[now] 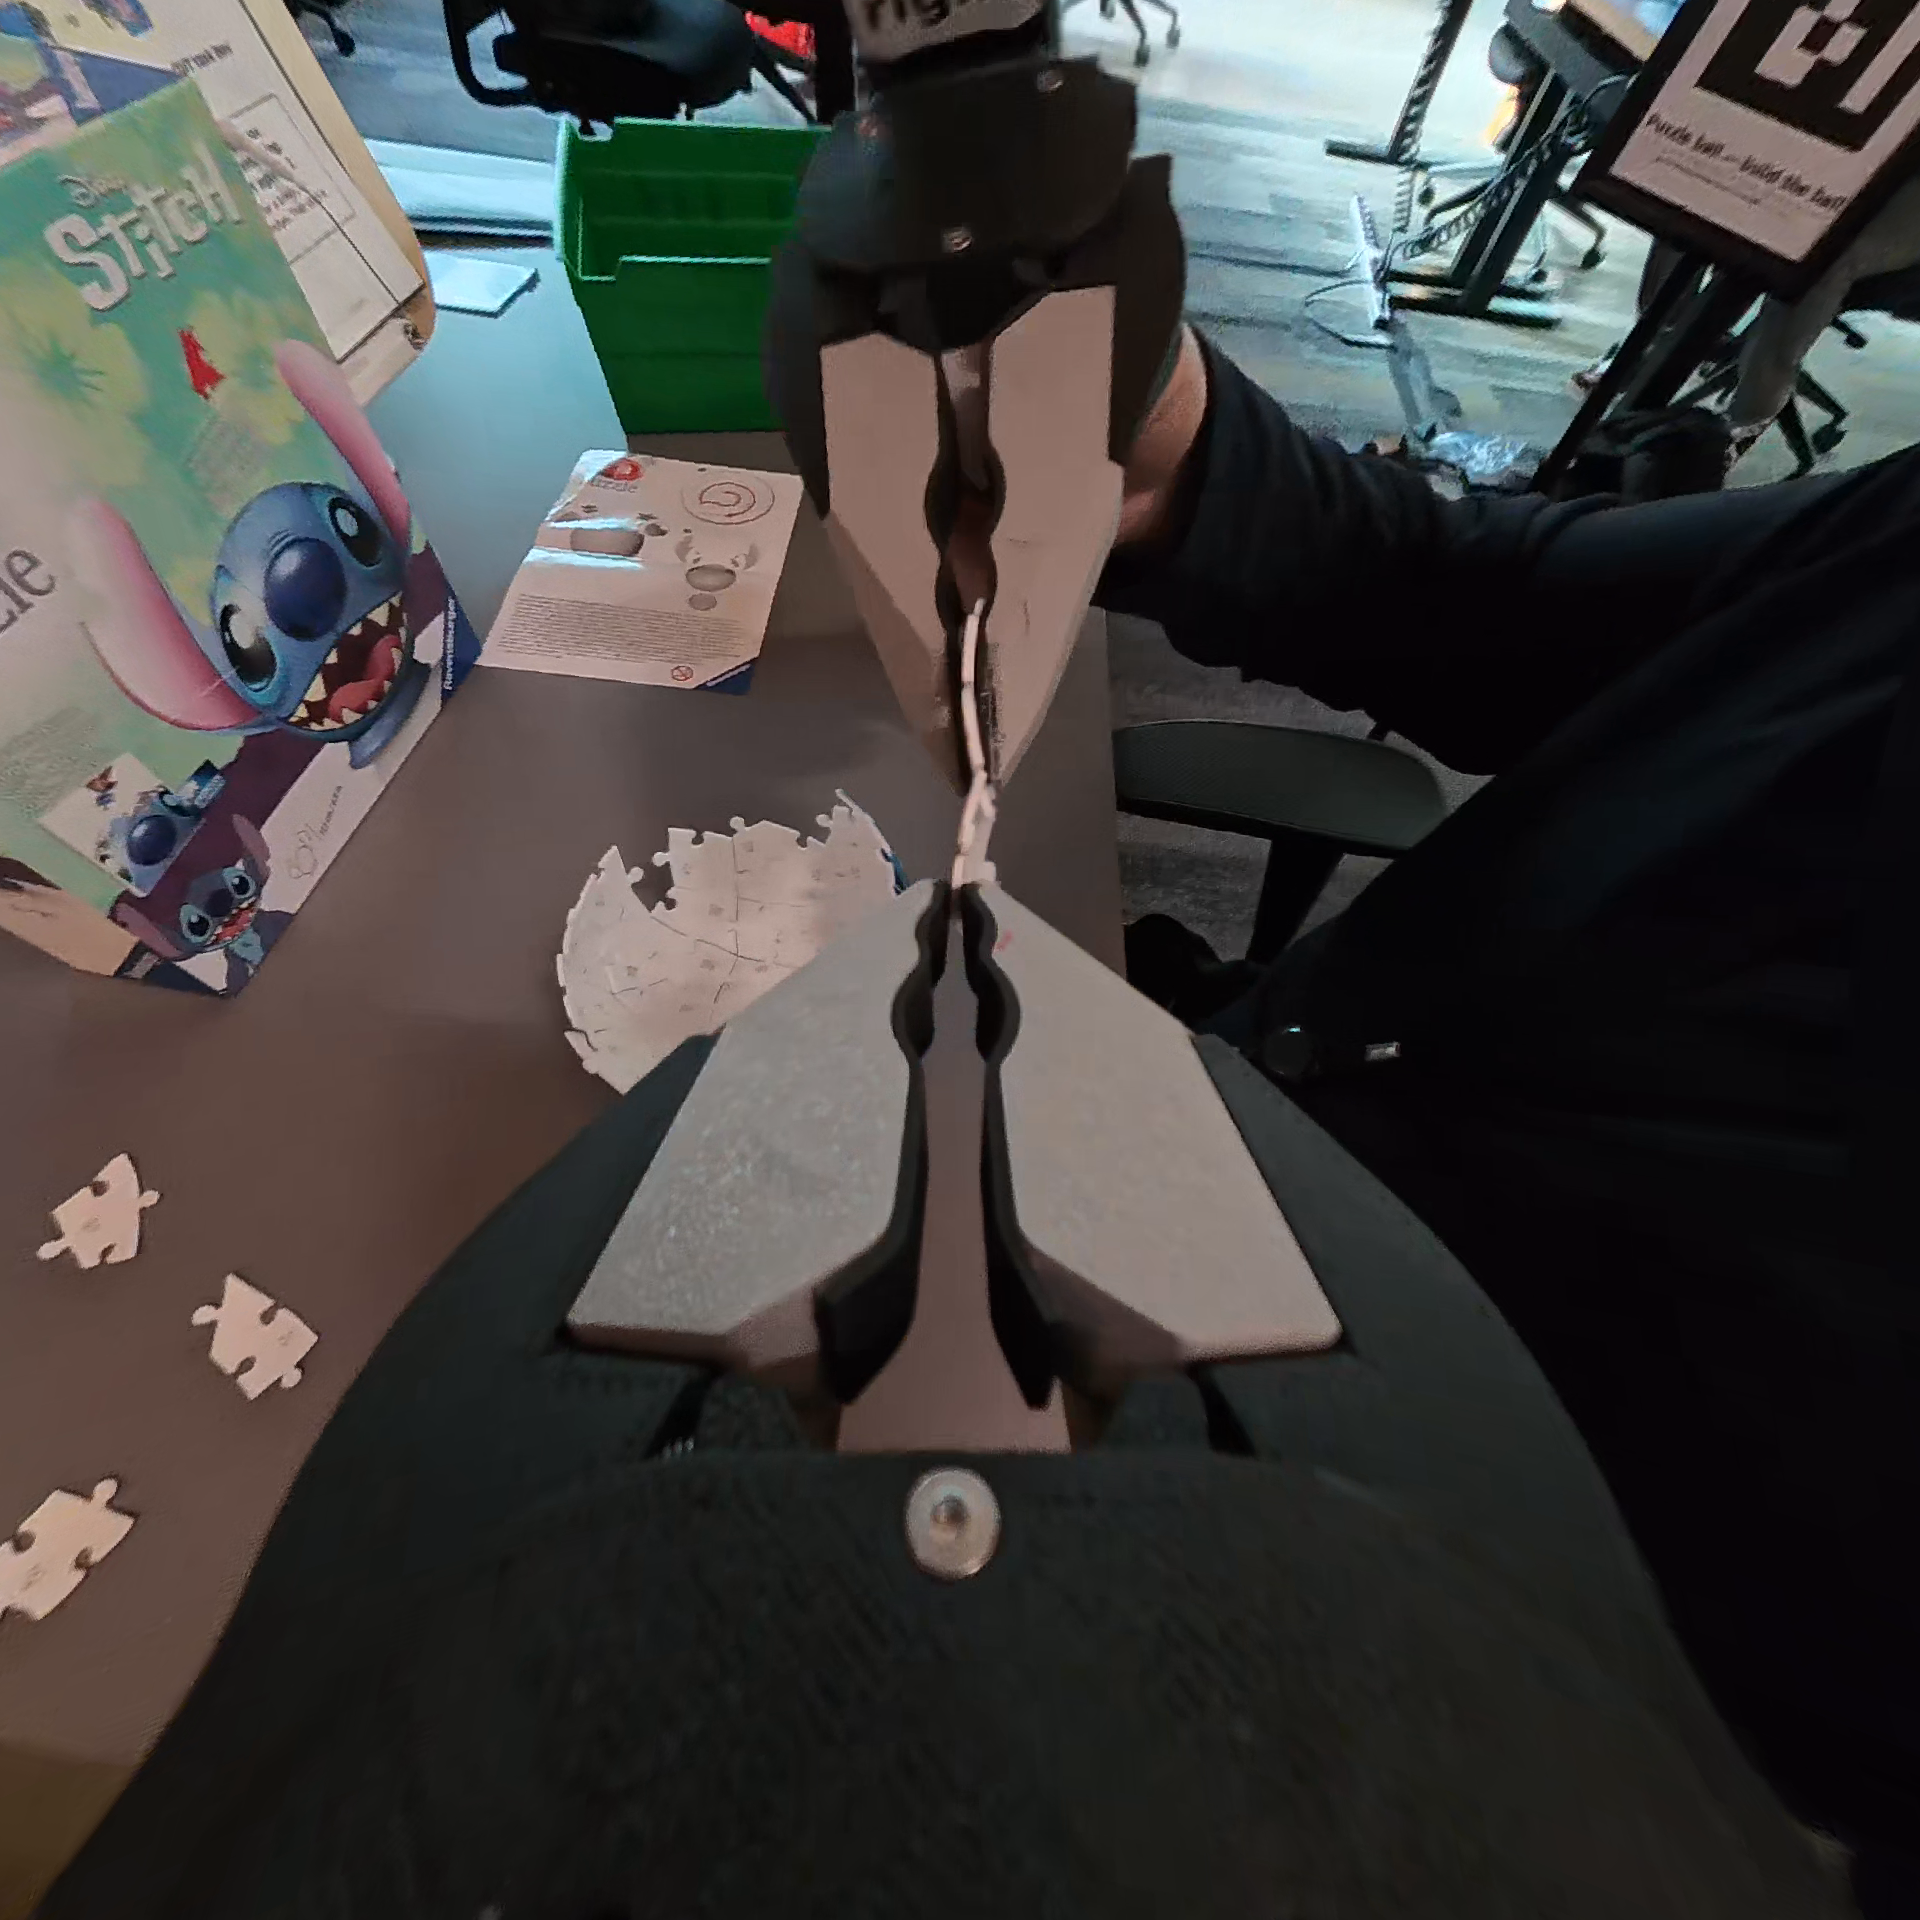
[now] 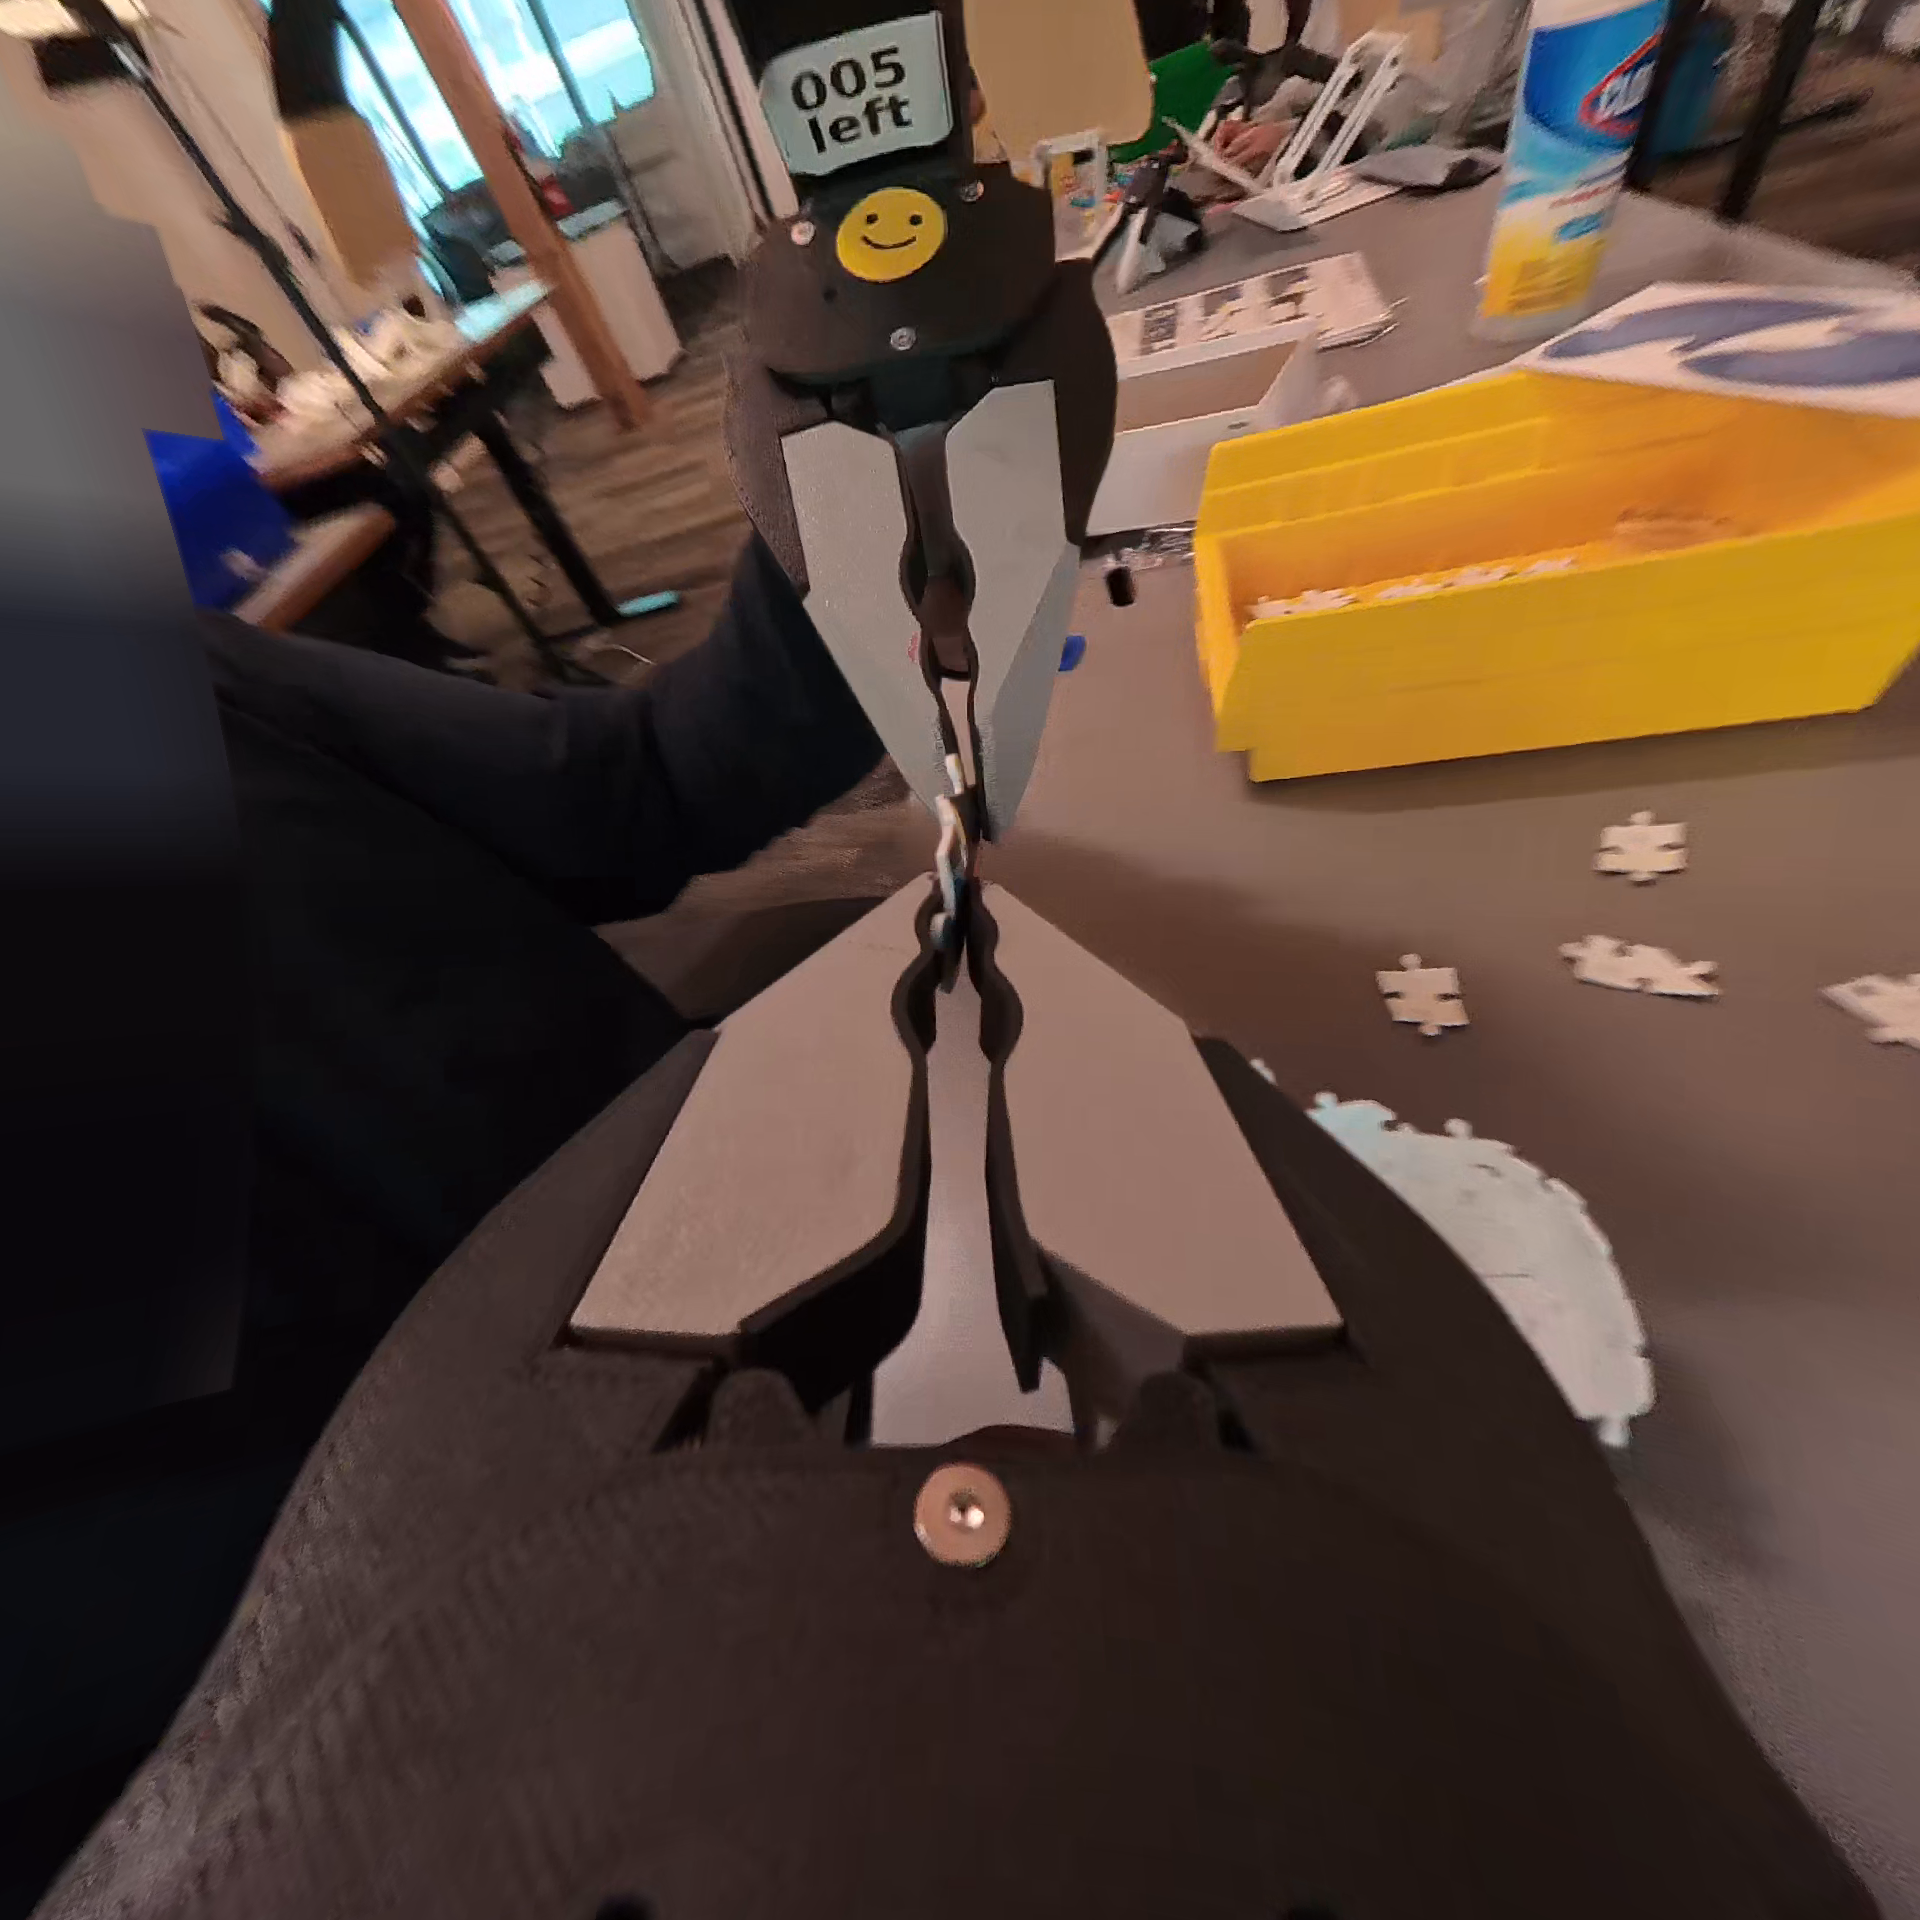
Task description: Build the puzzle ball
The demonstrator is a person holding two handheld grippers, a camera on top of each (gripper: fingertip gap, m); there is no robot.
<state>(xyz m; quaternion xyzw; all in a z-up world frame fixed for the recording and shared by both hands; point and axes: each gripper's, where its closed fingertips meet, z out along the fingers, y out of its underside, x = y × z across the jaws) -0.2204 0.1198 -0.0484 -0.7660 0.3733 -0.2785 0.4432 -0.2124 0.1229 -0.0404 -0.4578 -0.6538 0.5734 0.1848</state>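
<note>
My left gripper point(image 1: 961, 896) and my right gripper point(image 2: 951, 920) point at each other tip to tip above the grey table point(image 1: 416, 1091). Each is shut on a white puzzle piece seen edge on. The piece in the right gripper point(image 1: 975, 686) and the piece in the left gripper point(image 2: 950, 831) meet between the tips. The right gripper also shows in the left wrist view point(image 1: 977, 774), the left gripper in the right wrist view point(image 2: 961, 821). A partly built ball shell point(image 1: 717, 935), white inside up, lies on the table below them; it also shows in the right wrist view point(image 2: 1507, 1247).
Loose pieces point(image 1: 255, 1335) lie at the left, more pieces point(image 2: 1423, 997) at the right. The puzzle box point(image 1: 208, 520), a leaflet point(image 1: 655, 571) and a green bin point(image 1: 675, 270) stand behind. A yellow bin point(image 2: 1558, 675) holds pieces. A wipes canister point(image 2: 1558, 156) stands behind it. Left and right tips are no more than a few centimetres apart. Both grippers' tips are roughly 20 cm from the partly built ball shell point(image 1: 717, 935).
</note>
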